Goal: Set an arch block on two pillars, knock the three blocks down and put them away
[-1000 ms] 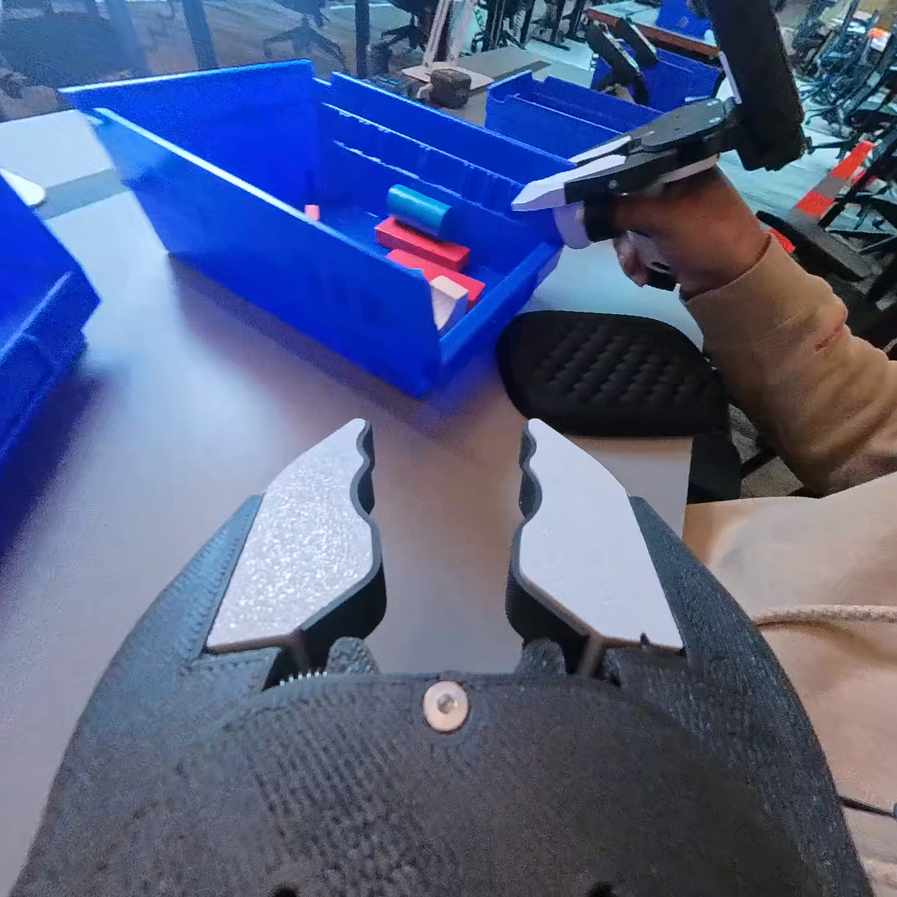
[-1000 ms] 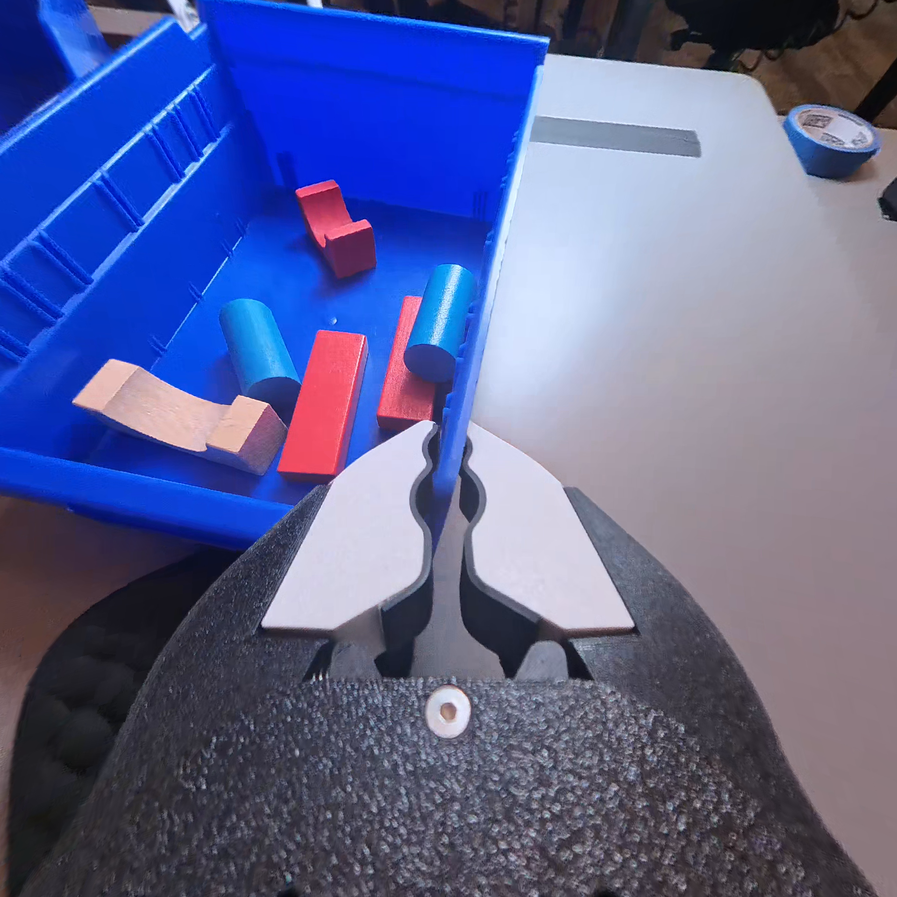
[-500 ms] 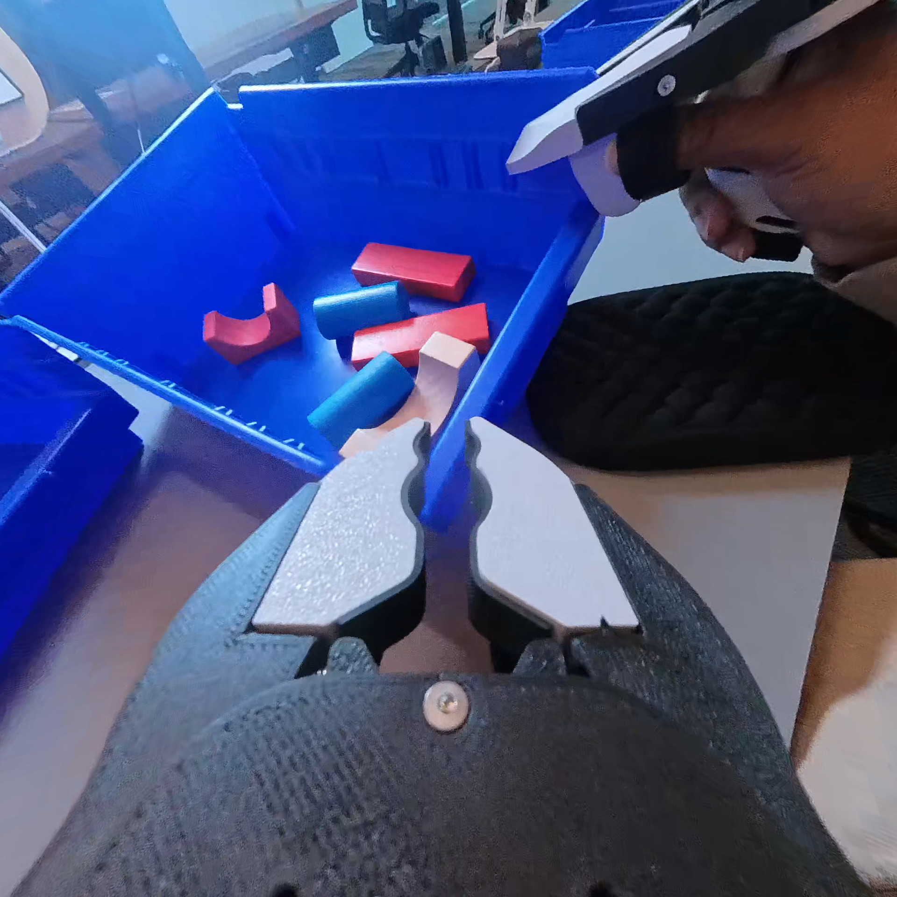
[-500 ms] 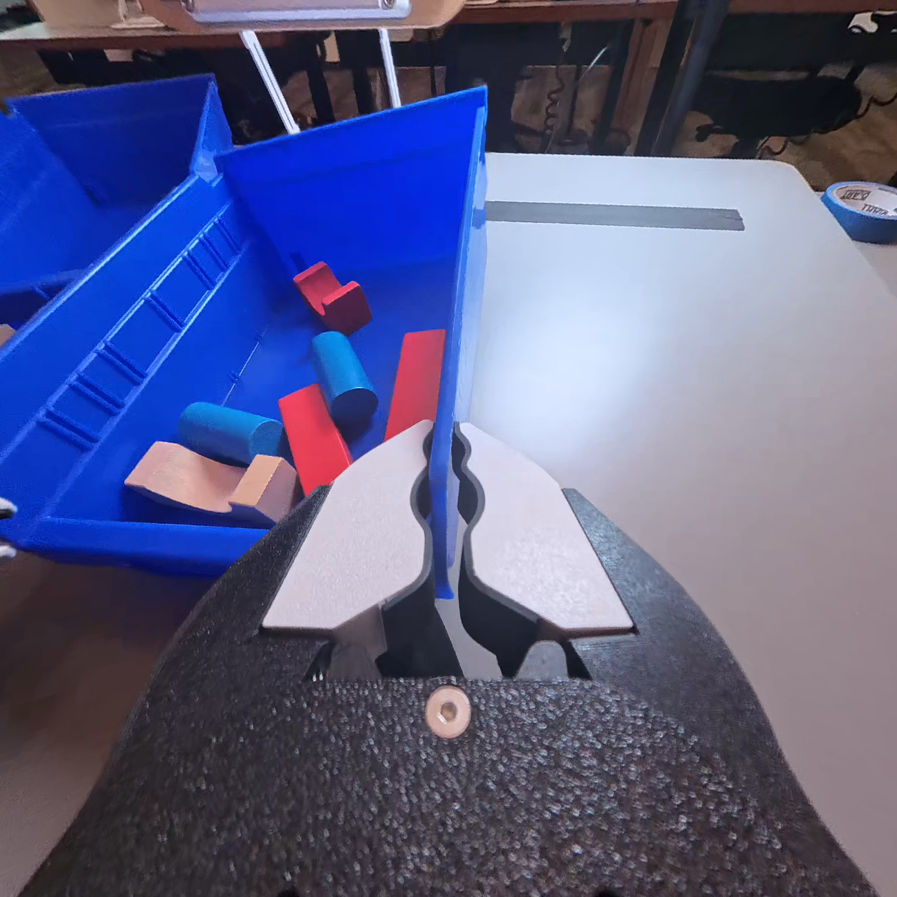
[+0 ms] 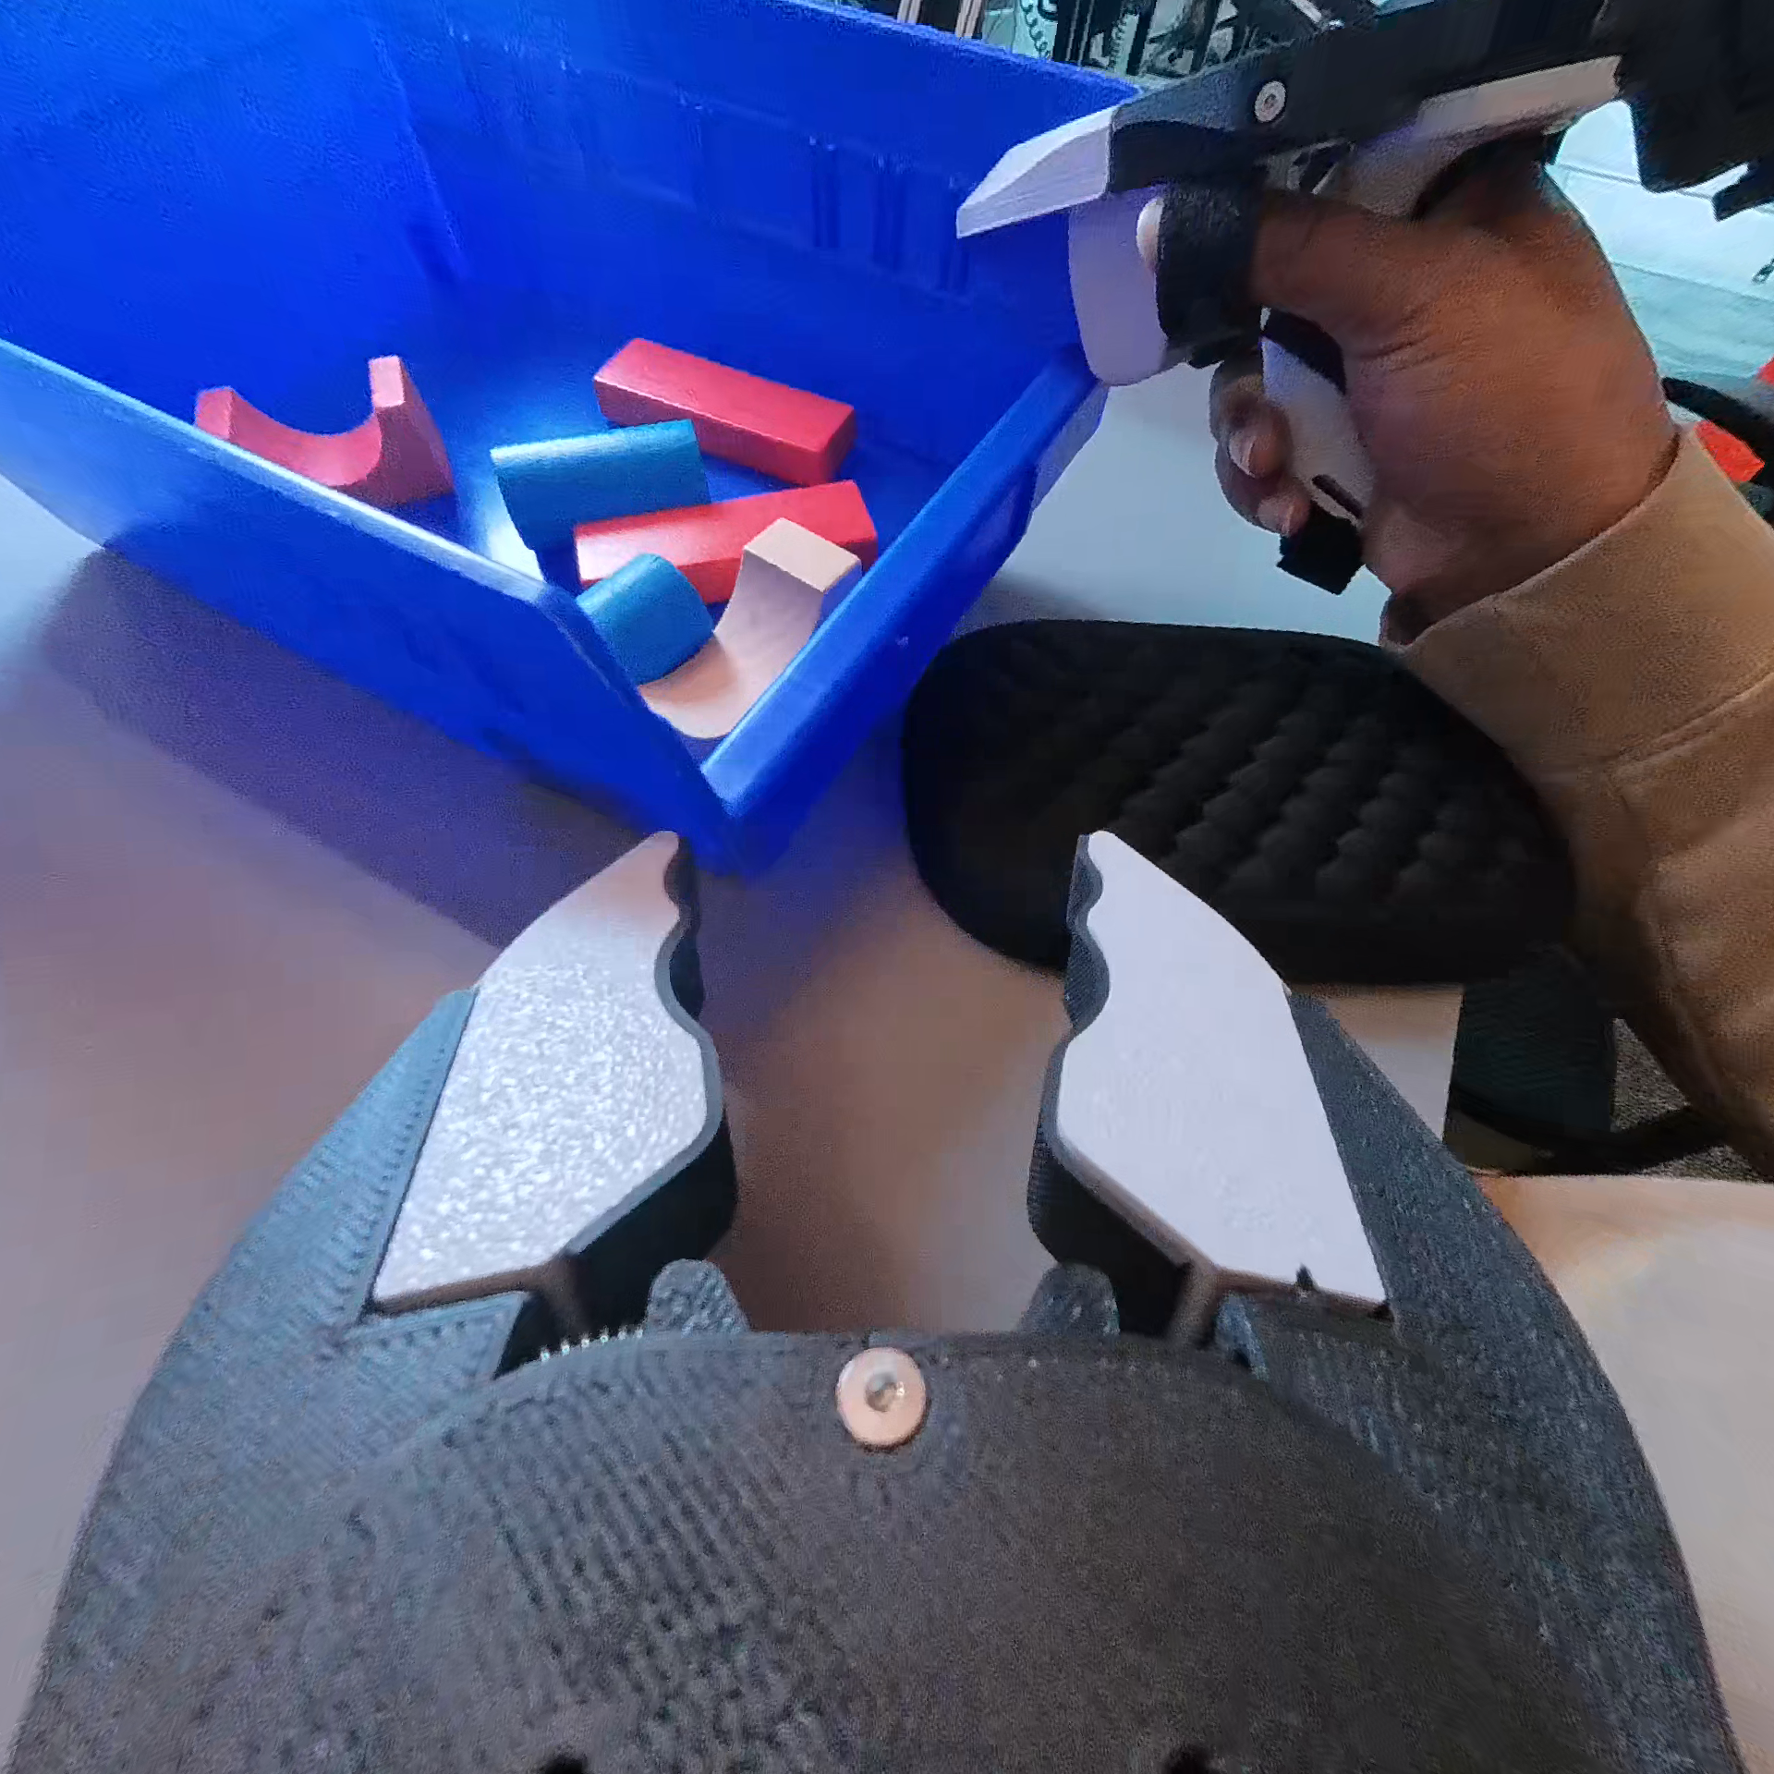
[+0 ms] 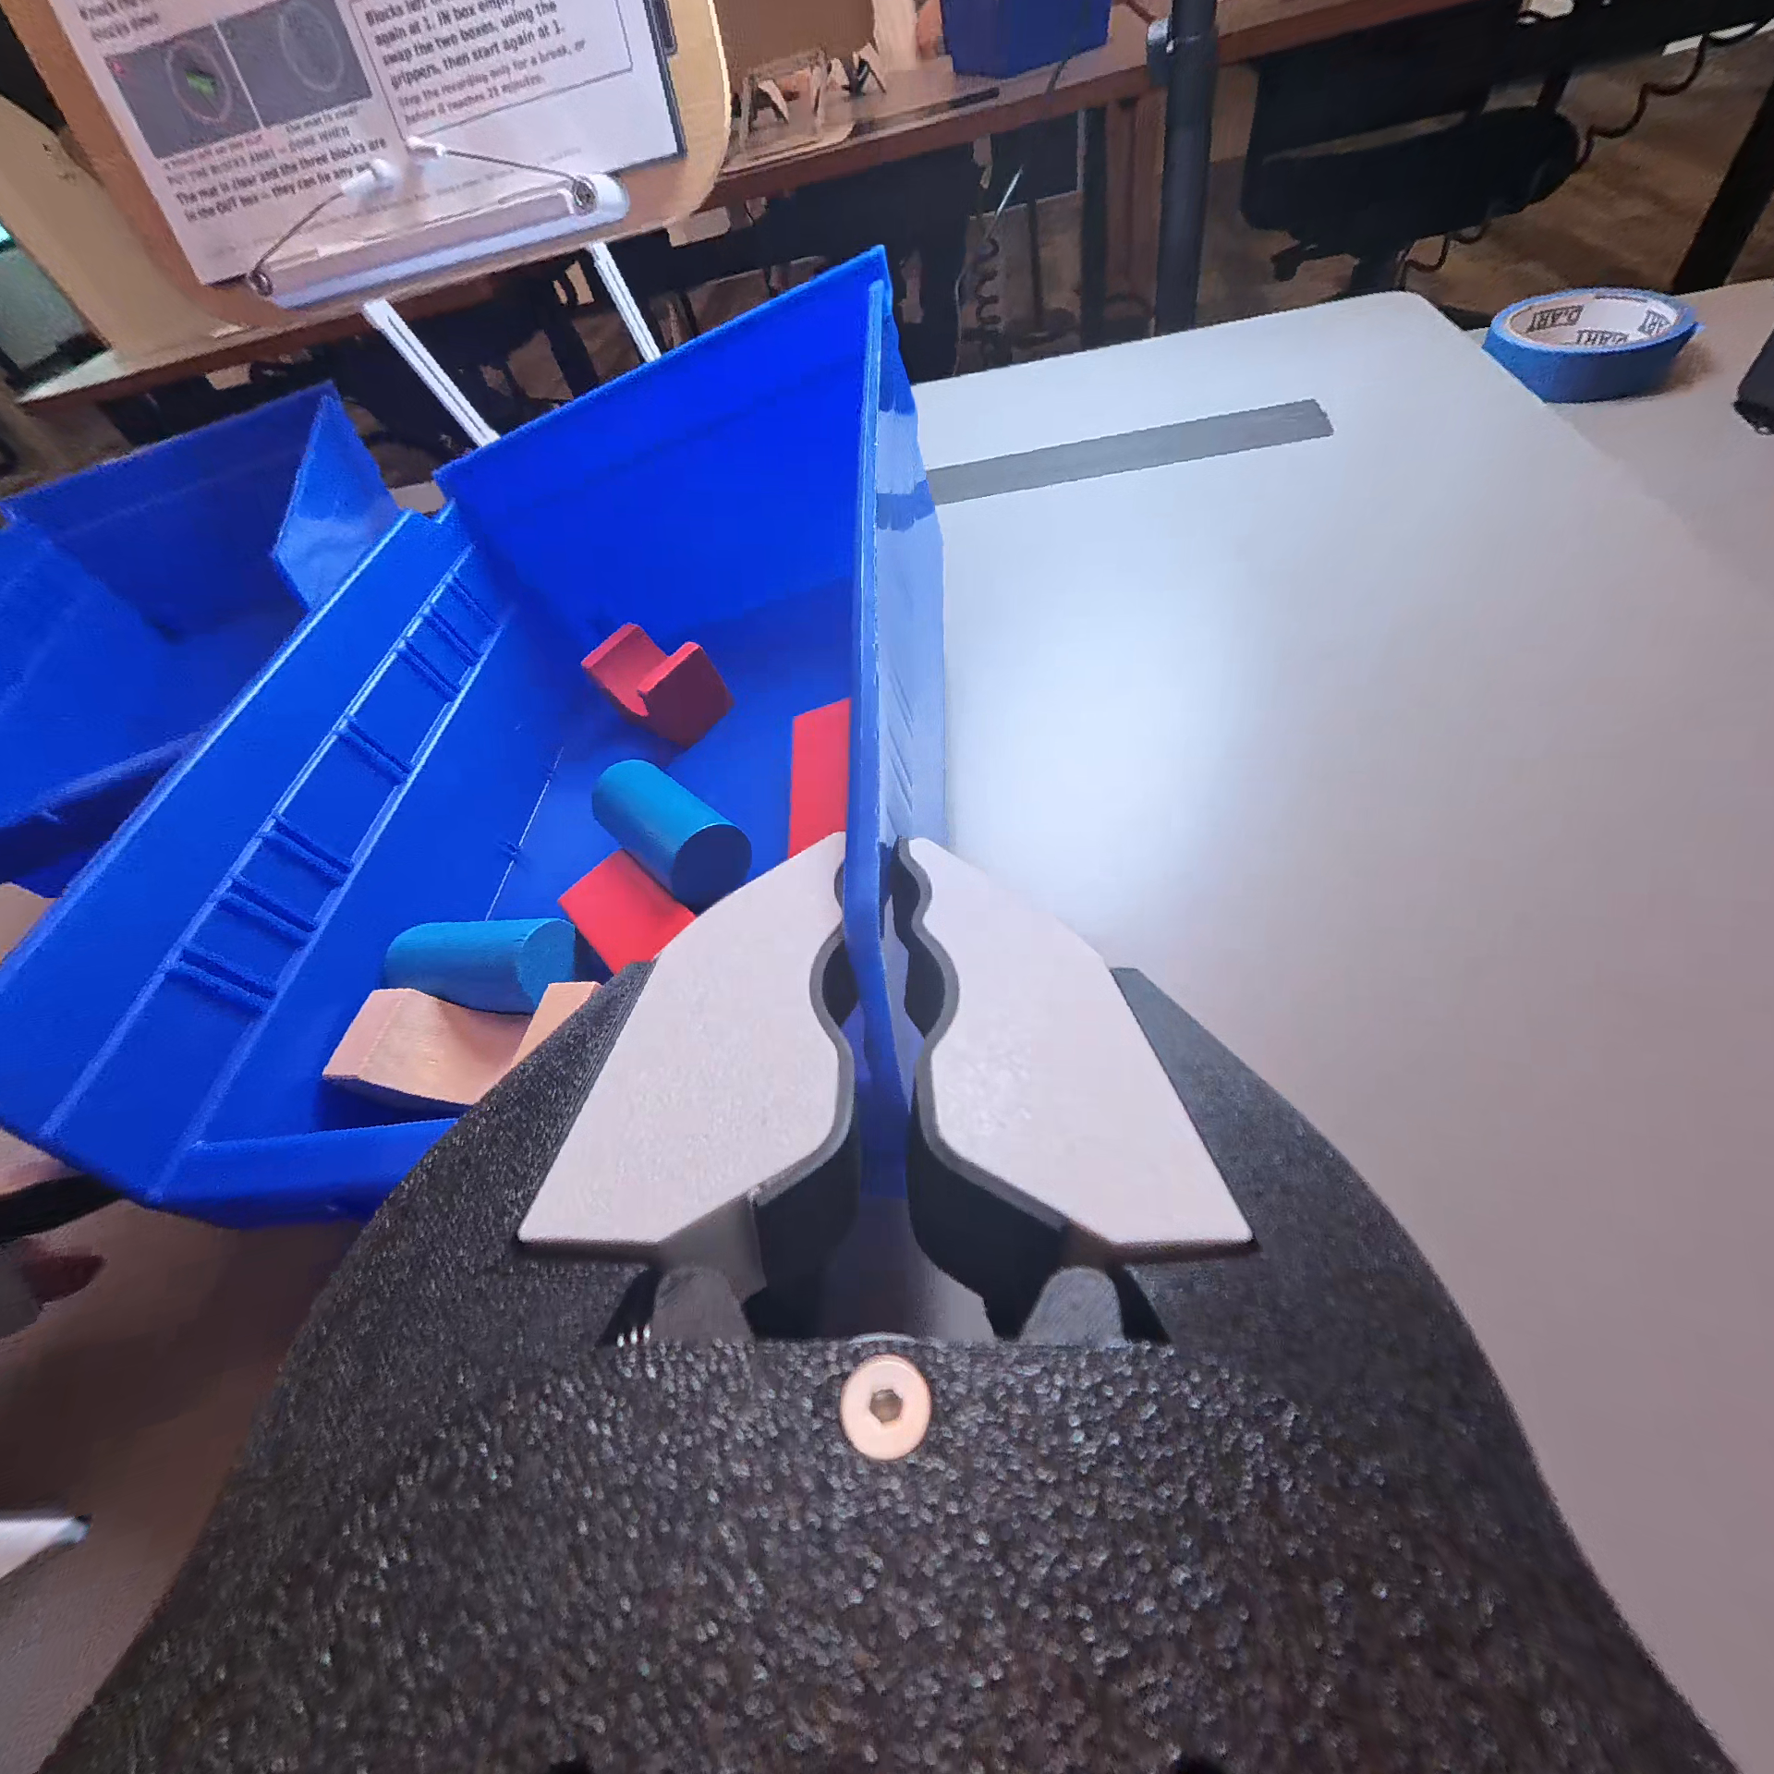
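Right hand-held gripper [image 6: 869, 854]: clenched on the side wall of the blue bin [image 6: 878, 672], one finger inside the bin, the other outside against the wall; seen from the left wrist view [image 5: 1032, 197] at the bin's far corner, held by a hand [image 5: 1421, 384] in a tan sleeve [image 5: 1632, 768].

Left hand-held gripper [image 5: 878, 845]: released, fingers spread wide and grasping nothing, tips just short of the bin's near corner [image 5: 730, 816], above the worktop [image 5: 240, 960].

Contents of the blue bin, all lying loose on its floor:
- natural wooden arch block [image 5: 758, 624], in the near corner, against the low front wall; partly hidden behind the right gripper body in the right wrist view [image 6: 432, 1046];
- red arch block [image 5: 336, 442], well apart from the others, toward the far end [image 6: 662, 682];
- two blue cylinders, one [image 5: 595, 480] beside the red bars, the other [image 5: 648, 624] touching the wooden arch;
- two red rectangular bars, one [image 5: 725, 408] farther back, one [image 5: 720, 547] between the cylinders and the wooden arch.

Surroundings: black textured pad [image 5: 1219, 797] on the worktop just beside the bin's front; second blue bin [image 6: 144, 576] to the left of the first; grey strip of tape [image 6: 1133, 451] across the grey worktop [image 6: 1344, 864]; roll of blue tape [image 6: 1589, 341] near the far right edge; printed sheet on a stand [image 6: 384, 125] behind the bins.
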`<state>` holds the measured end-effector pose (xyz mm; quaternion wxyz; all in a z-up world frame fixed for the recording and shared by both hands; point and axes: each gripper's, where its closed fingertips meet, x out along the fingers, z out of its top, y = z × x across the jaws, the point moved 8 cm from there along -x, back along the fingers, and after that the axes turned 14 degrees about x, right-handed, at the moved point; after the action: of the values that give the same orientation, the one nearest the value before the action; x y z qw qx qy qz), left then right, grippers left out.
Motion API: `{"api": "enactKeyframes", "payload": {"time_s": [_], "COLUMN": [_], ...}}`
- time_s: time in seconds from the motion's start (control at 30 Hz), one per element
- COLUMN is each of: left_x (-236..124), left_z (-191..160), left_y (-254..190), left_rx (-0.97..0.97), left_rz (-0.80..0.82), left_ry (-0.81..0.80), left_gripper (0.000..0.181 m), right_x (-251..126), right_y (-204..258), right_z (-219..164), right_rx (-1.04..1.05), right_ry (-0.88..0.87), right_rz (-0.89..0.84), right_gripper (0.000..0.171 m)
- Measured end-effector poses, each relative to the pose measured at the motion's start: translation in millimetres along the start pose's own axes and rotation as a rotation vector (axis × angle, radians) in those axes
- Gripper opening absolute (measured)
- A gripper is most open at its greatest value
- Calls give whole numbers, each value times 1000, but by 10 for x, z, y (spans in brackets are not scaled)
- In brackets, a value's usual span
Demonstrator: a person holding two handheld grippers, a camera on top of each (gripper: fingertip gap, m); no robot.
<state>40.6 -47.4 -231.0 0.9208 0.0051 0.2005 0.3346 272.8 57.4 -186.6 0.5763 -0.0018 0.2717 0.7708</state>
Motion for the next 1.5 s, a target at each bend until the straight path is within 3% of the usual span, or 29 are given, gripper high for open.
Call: {"api": "enactKeyframes", "payload": {"time_s": [0.1, 0.3, 0.37, 0.43, 0.67, 0.9, 1.07, 1.23, 1.5], "left_x": [92, -20, -176, -331, -1308, -2419, -2895, -3184, -3849], "left_z": [136, 466, 552, 602, 722, 621, 403, 116, -485], "left_y": [131, 568, 748, 863, 1235, 1472, 1643, 1839, 2152], "left_rx": [-12, 8, 52, 57, 132, 158, 100, 52, -86], "left_rz": [59, 264, 363, 381, 659, 884, 928, 987, 1151], "left_ry": [-31, -176, -199, -215, -259, -279, -268, -204, -112], "left_gripper": [79, 61, 40, 36, 7, 3, 4, 4, 4], "right_x": [-6, -170, -210, -251, -408, -413, -328, -260, 41], "right_y": [60, 395, 554, 751, 1662, 2563, 2917, 2812, 1997], "right_z": [78, 306, 333, 336, 33, -437, -725, -798, -543], "right_rx": [28, 52, 59, 45, -167, -261, -227, -268, -333], "right_ry": [-35, -174, -216, -257, -300, -194, -21, 59, 224], "right_rz": [15, 111, 157, 208, 373, 651, 814, 798, 598], "right_gripper": [4, 6, 8, 13, 28, 40, 39, 39, 42]}}
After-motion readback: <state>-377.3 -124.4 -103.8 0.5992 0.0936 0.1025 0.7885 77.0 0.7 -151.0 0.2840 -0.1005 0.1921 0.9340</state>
